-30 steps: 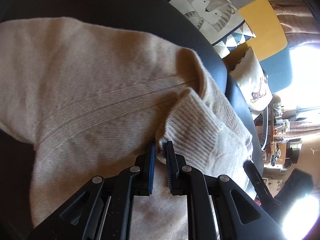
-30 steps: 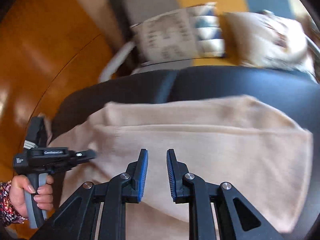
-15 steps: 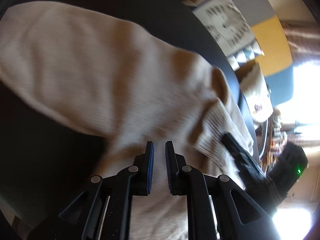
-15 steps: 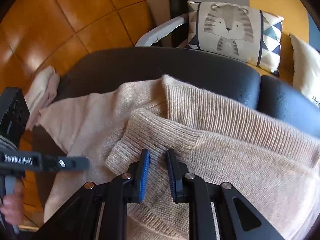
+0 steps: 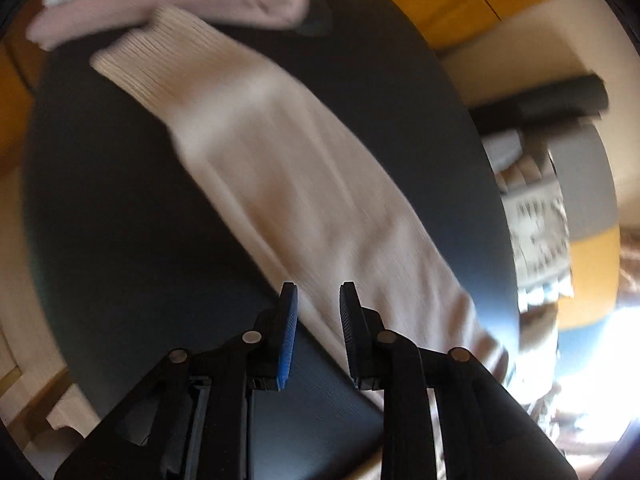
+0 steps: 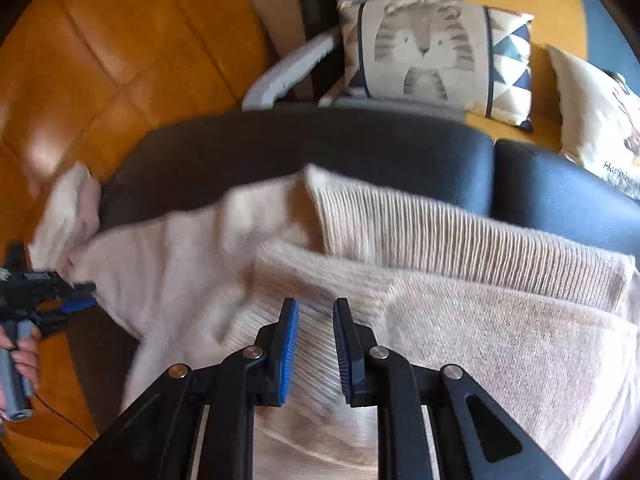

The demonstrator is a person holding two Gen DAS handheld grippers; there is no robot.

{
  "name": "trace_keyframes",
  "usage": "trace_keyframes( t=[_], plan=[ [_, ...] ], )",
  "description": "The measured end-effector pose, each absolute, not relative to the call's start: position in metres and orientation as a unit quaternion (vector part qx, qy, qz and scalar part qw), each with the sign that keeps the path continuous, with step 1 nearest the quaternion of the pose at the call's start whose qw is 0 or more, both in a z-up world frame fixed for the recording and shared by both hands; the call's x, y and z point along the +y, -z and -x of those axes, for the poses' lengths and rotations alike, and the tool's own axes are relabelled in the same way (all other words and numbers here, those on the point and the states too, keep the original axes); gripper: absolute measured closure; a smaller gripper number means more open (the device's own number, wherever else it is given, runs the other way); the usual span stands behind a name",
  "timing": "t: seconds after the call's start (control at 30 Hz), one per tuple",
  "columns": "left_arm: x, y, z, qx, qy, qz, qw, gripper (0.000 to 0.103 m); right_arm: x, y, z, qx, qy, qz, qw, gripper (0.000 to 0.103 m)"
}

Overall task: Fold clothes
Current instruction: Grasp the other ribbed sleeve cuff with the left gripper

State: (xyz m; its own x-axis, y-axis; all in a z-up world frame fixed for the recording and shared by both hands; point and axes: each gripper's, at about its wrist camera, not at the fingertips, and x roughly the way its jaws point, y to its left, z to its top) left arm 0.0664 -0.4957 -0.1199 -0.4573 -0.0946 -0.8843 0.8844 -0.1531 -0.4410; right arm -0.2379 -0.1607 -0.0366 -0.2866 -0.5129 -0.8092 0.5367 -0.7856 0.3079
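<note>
From the left wrist camera, the left gripper (image 5: 317, 308) pointed steeply down at a dark padded seat (image 5: 132, 216). Its jaws were opening, a narrow gap between the blue pads, and nothing was clamped in them. A long cream sleeve (image 5: 288, 168) of the sweater ran away from the fingertips, up and to the left, lying flat on the seat. The near part of the sleeve showed through the gap and passed under the right-hand finger. The ribbed cuff (image 5: 148, 68) lay at the far end, just beside a folded pink and white pile (image 5: 172, 12) at the seat's far edge. The picture was blurred by motion.

From the right wrist camera, the right gripper (image 6: 316, 312) hovered over the cream sweater (image 6: 500, 340), which was spread across the seat ahead of and beneath it. Its jaws stood narrowly apart; I could not tell whether the tips touched the knit, but no fabric was pinched between them. A ribbed hem band (image 6: 460, 240) crossed just beyond the fingertips to the right. Far to the left, a hand held the left gripper (image 6: 76, 296) near the sleeve's outer part.

By my judgement, the step in hand was the sleeve fold: the sleeve lay stretched out, released. The next move would likely call for gripping it near the cuff and carrying it across the body, while the right gripper steadied the sweater.
</note>
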Motion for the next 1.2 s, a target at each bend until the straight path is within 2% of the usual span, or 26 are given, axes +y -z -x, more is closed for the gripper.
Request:
trace_keyframes(
  t=[0.2, 0.27, 0.7, 0.93, 1.0, 1.07, 1.2],
  plan=[
    [-0.533, 0.131, -0.105, 0.558, 0.630, -0.336, 0.423, 0.078, -0.208, 0.014, 0.231, 0.010, 0.796, -0.491, 0.354, 0.086],
    [-0.543, 0.139, -0.112, 0.580, 0.618, -0.318, 0.425, 0.075, -0.221, 0.013, 0.230, 0.010, 0.789, -0.497, 0.361, 0.086],
    [-0.578, 0.155, -0.138, 0.643, 0.590, -0.231, 0.430, 0.075, -0.269, 0.017, 0.214, 0.006, 0.762, -0.508, 0.401, 0.086],
    [-0.579, 0.153, -0.136, 0.637, 0.593, -0.237, 0.432, 0.075, -0.281, 0.023, 0.213, 0.013, 0.753, -0.512, 0.413, 0.086],
    [-0.581, 0.151, -0.123, 0.630, 0.594, -0.247, 0.436, 0.079, -0.286, 0.027, 0.213, 0.015, 0.746, -0.521, 0.415, 0.086],
    [-0.579, 0.147, -0.114, 0.615, 0.597, -0.259, 0.444, 0.096, -0.291, 0.034, 0.212, 0.024, 0.737, -0.534, 0.413, 0.086],
    [-0.570, 0.131, -0.102, 0.583, 0.619, -0.272, 0.451, 0.098, -0.298, 0.052, 0.213, 0.038, 0.720, -0.569, 0.396, 0.086]
  ],
)
